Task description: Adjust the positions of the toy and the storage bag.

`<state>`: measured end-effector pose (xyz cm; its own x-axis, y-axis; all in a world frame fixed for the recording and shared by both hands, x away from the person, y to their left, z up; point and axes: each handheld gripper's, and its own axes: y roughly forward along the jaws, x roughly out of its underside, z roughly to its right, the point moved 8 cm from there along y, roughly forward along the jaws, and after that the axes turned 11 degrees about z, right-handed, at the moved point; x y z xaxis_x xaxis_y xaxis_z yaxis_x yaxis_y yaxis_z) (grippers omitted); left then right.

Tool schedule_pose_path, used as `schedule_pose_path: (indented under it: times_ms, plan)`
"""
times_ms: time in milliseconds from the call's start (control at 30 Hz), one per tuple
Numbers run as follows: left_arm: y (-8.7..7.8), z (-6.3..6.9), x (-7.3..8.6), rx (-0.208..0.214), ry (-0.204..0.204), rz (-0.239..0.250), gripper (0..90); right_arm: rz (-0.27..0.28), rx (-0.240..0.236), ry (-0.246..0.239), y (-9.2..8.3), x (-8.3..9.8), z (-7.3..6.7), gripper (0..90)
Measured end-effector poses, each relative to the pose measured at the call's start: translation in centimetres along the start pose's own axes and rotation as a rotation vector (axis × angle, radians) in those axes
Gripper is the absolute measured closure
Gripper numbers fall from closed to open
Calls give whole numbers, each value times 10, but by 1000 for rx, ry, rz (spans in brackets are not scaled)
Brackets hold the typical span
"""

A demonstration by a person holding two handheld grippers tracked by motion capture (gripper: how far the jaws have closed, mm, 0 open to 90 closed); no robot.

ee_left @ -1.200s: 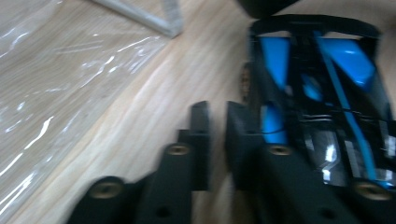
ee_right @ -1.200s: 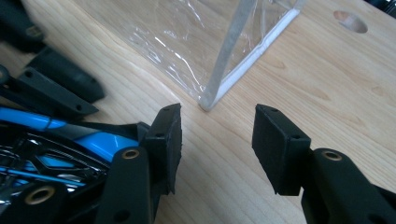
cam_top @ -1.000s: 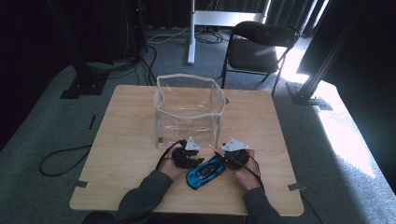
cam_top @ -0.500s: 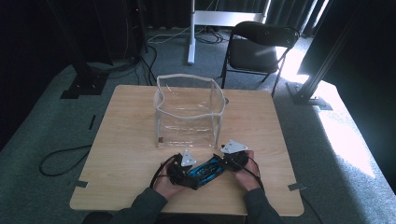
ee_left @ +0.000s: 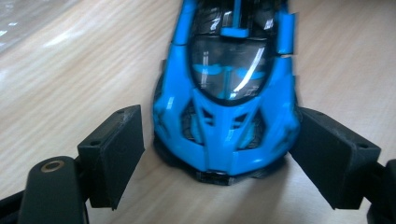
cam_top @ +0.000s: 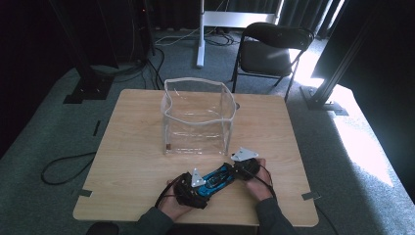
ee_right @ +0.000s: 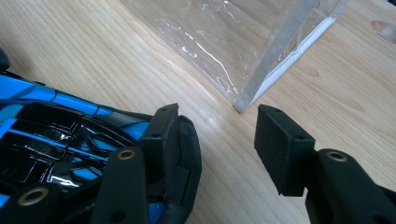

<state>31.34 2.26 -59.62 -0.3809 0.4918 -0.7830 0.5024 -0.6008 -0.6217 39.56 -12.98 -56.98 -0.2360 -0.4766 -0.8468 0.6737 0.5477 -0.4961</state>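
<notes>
A blue and black toy car point(cam_top: 218, 177) lies on the wooden table point(cam_top: 132, 147) near its front edge, between my two grippers. My left gripper point(cam_top: 205, 185) stands at the car's near-left end. In the left gripper view its jaws have just been opening; they are open around the car's nose point(ee_left: 229, 93), the left pad point(ee_left: 114, 154) clear of it. My right gripper point(cam_top: 234, 171) is at the car's far-right end. Its jaws point(ee_right: 218, 116) are open over bare wood, with the left one beside the car's rear point(ee_right: 56, 140).
A clear plastic box-shaped bag point(cam_top: 195, 117) stands open just behind the car, its near corner point(ee_right: 243, 100) close to my right jaws. A black folding chair point(cam_top: 271, 49) and a white stand point(cam_top: 200, 34) are behind the table. A cable point(cam_top: 63, 166) loops on the floor at left.
My left gripper has drawn back toward the table's front edge, to the car's near end. The car and the right hand have stayed in place.
</notes>
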Motion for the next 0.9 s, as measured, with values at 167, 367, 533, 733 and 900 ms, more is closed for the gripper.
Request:
schedule_pose_path:
  times_ms: [167,367,533,733,900]
  plan:
    - [0,-6,0,-26,3,2,192,-5,6,7,-1,1,2,497]
    - [2,-53,2,-155,-77,2,199,-12,1,26,-5,5,4,488]
    - [8,-81,-2,-189,-133,-8,201,-15,-26,16,-3,3,-3,489]
    - [11,-84,-3,-157,-130,25,234,-10,-43,23,-5,3,-4,498]
    - [10,-85,-2,-135,-113,47,233,31,-59,67,-13,1,-1,505]
